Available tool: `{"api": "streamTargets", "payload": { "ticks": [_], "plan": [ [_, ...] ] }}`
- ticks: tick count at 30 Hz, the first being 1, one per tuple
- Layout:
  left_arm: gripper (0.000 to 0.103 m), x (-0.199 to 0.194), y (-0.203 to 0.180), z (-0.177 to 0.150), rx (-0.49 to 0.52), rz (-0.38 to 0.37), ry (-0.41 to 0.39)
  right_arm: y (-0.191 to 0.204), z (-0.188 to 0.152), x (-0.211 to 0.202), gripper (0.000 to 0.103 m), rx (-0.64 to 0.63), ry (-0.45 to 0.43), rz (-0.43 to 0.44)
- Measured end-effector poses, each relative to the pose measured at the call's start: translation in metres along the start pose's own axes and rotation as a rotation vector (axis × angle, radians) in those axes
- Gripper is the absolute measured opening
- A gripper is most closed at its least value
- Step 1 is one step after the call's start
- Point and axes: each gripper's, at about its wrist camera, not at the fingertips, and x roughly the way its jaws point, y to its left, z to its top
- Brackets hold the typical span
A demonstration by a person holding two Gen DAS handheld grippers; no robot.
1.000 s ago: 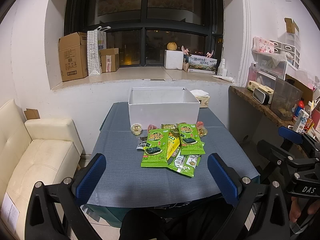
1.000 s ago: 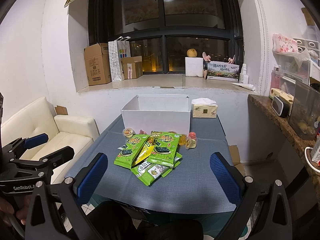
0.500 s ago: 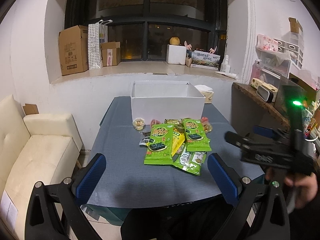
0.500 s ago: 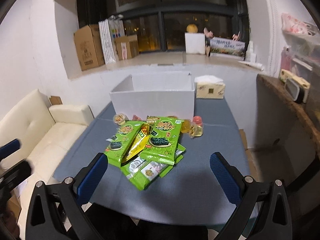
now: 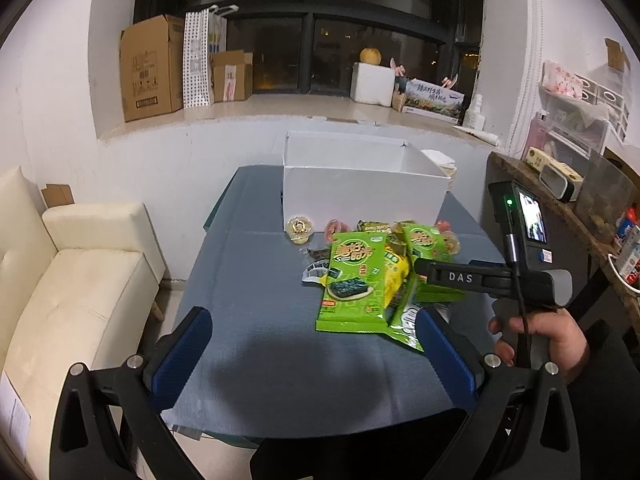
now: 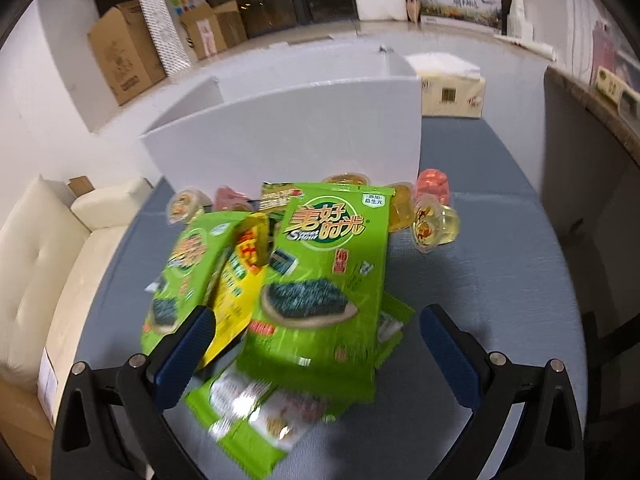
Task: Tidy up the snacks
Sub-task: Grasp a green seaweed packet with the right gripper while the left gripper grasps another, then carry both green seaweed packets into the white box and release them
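Two tongs spread apart, right tongs (image 6: 316, 344) over green seaweed packet (image 6: 324, 280), left tongs (image 5: 316, 348) short of it.

The near part of the table (image 5: 260, 368) is bare, so there is room to reach in. The snack bags (image 6: 320, 280) lie piled in the middle. Just behind them the tall white box (image 6: 288, 136) blocks the way, open on top.

A cream sofa (image 5: 72, 280) stands left of the table; cardboard boxes (image 5: 150, 68) line the windowsill.
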Motion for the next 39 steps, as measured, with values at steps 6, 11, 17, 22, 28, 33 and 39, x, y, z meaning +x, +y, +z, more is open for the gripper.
{"api": "streamTargets", "payload": {
  "ticks": [6, 11, 17, 22, 28, 33, 39],
  "plan": [
    [0.103, 0.02, 0.01, 0.003, -0.016, 0.005, 0.023, -0.004, 0.012, 0.025, 0.097, 0.034, 0.039, -0.01],
    [0.103, 0.03, 0.013, 0.0, -0.024, 0.0, 0.041, -0.001, 0.008, 0.031, 0.072, 0.004, 0.062, -0.023],
    [0.103, 0.035, 0.01, 0.0, -0.021, -0.008, 0.048, 0.003, 0.008, 0.016, 0.072, -0.018, 0.02, -0.013],
    [0.103, 0.04, 0.008, 0.001, -0.019, -0.014, 0.056, 0.001, 0.014, -0.021, 0.072, -0.037, -0.062, 0.0],
    [0.103, 0.072, 0.0, 0.006, -0.009, -0.055, 0.088, -0.004, 0.007, -0.083, 0.072, -0.053, -0.187, 0.031],
    [0.103, 0.112, -0.02, 0.012, 0.043, -0.104, 0.115, -0.018, -0.01, -0.117, 0.072, -0.022, -0.237, 0.048],
    [0.103, 0.17, -0.04, 0.016, 0.122, -0.157, 0.208, -0.037, -0.025, -0.137, 0.072, 0.024, -0.252, 0.056]
  ]
}}
